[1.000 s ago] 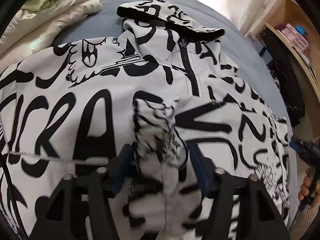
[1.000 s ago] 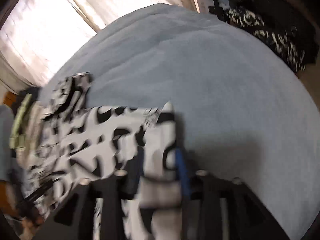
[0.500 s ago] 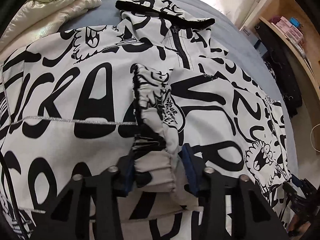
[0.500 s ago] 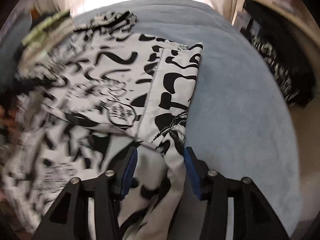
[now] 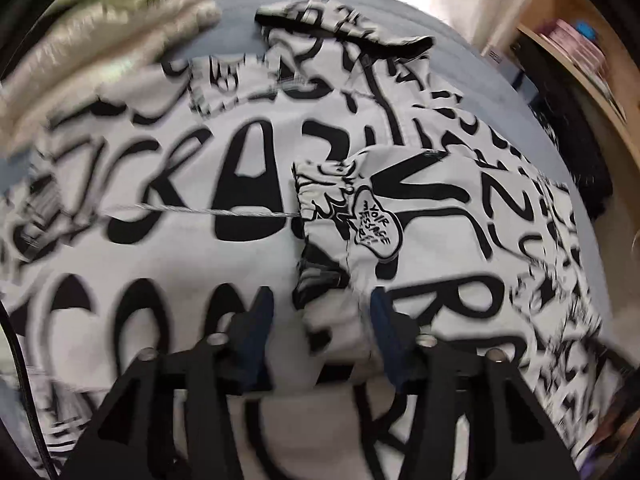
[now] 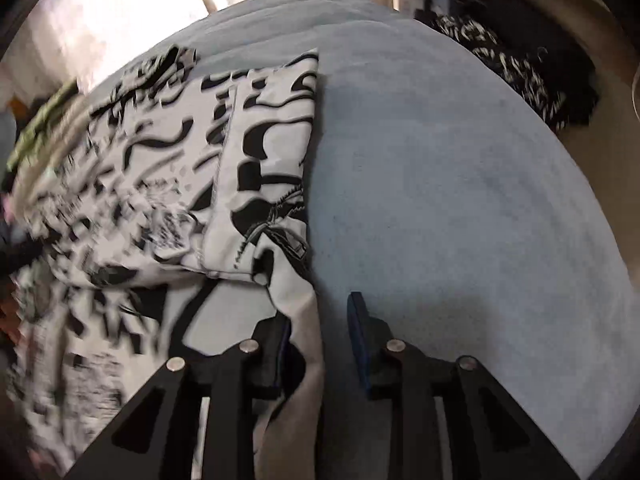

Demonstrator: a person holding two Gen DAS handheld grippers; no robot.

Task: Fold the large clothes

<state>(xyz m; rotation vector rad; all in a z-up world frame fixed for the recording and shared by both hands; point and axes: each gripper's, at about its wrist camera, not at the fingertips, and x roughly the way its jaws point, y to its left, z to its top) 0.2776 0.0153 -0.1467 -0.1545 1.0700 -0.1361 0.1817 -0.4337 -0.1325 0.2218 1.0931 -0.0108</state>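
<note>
A large white jacket with black graffiti lettering (image 5: 224, 208) lies spread on a blue-grey bed (image 6: 440, 168), hood at the far end. A sleeve cuff (image 5: 344, 216) lies folded onto the jacket's middle. My left gripper (image 5: 320, 320) is open, its jaws spread either side of the sleeve, which lies loose between them. My right gripper (image 6: 320, 332) is open over the jacket's right edge (image 6: 276, 152), with a strip of fabric lying between its jaws.
Folded cream and green bedding (image 5: 100, 40) is stacked at the bed's far left. A wooden shelf (image 5: 580, 60) with small items stands to the right. Dark patterned clothes (image 6: 516, 64) lie beside the bed.
Both grippers have opened and let go of the jacket. The left one has left the sleeve folded on the jacket's middle and drawn back. The right one has dropped the side edge.
</note>
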